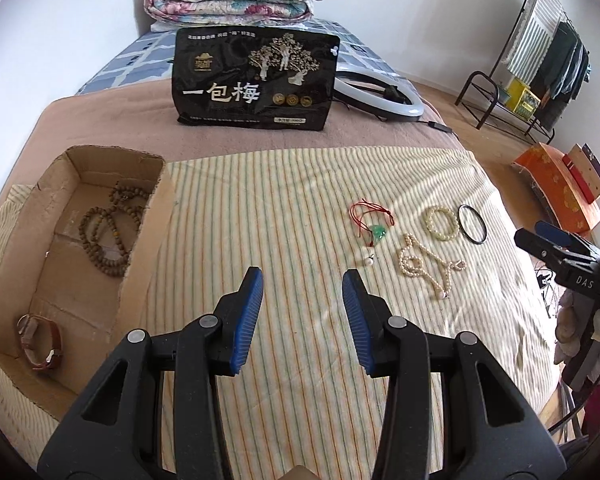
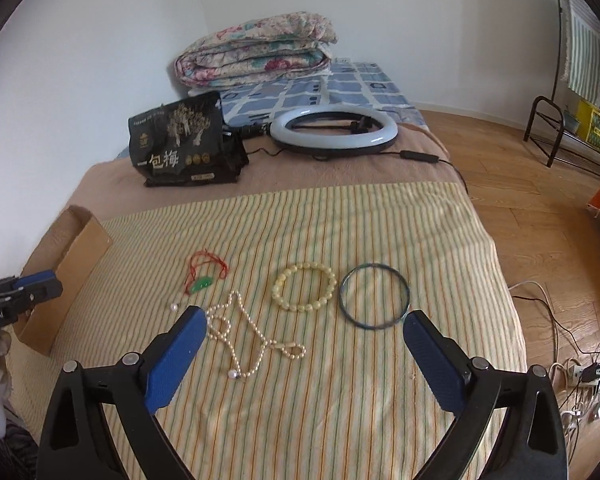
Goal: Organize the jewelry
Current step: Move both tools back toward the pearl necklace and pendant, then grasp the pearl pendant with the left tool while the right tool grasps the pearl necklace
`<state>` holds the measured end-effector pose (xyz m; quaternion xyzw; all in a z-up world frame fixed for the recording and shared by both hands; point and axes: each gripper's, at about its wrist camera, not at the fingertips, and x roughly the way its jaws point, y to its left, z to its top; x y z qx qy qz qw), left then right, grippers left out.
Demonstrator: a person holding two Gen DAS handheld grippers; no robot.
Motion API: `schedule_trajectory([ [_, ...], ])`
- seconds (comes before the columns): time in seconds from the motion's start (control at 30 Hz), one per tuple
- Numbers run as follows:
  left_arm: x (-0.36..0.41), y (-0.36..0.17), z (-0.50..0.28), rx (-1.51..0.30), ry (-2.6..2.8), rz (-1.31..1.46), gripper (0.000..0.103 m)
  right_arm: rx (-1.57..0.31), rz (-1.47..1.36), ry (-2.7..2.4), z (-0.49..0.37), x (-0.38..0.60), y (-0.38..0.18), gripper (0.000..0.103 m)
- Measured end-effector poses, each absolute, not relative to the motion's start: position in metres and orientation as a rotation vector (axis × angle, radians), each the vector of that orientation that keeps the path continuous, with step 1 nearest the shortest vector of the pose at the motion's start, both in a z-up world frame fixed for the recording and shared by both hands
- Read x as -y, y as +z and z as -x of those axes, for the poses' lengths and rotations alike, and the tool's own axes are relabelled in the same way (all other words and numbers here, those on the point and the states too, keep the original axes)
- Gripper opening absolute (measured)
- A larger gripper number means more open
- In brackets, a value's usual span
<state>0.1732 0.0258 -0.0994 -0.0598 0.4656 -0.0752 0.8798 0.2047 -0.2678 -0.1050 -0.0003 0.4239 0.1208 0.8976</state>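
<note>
Left gripper [image 1: 302, 280]: jaws apart by a moderate gap, blue pads facing each other, nothing between them, held above bare striped cloth [image 1: 300, 208] just right of the box [image 1: 140, 256]. Right gripper [image 2: 305, 322]: spread much wider, also empty, hovering over the cloth, with the pearl necklace [image 2: 247, 336] just beyond its left pad and the dark bangle [image 2: 374, 295] near its right pad tip; touching neither, as far as can be told. Both pointing forward and slightly down toward the far end of the bed. Already in the box: a string of brown beads [image 1: 110, 230] coiled at the far end, a brown-strapped watch [image 1: 40, 342] lying at the near end. Still out on the cloth, in a loose cluster: a jade pendant [image 2: 202, 283] on red cord, cord looped away toward the far side; a small single pearl [image 2: 174, 307] just near of it; the pearl necklace tangled, its long run slanting near-to-far; a pale bead bracelet [image 2: 305, 287] lying flat, just beside the bangle but apart. Farther back: a black snack bag [image 2: 180, 144] standing upright, a ring light [image 2: 334, 130] lying flat.
</note>
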Motion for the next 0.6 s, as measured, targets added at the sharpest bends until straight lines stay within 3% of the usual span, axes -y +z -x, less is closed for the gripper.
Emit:
schedule_trajectory([
  [0.33, 0.014, -0.131, -0.193, -1.031, -0.267, 0.076, 0.042, -0.931, 0.166, 0.443, -0.204, 0.227, -0.139, 0.089],
  [0.47, 0.026, -0.149, -0.205, -1.066, -0.295, 0.052, 0.032, -0.947, 0.2, 0.478, -0.212, 0.218, -0.149, 0.088],
  [0.6, 0.035, -0.161, -0.215, -1.081, -0.32, 0.035, 0.031, -0.971, 0.206, 0.499, -0.221, 0.219, -0.161, 0.083],
])
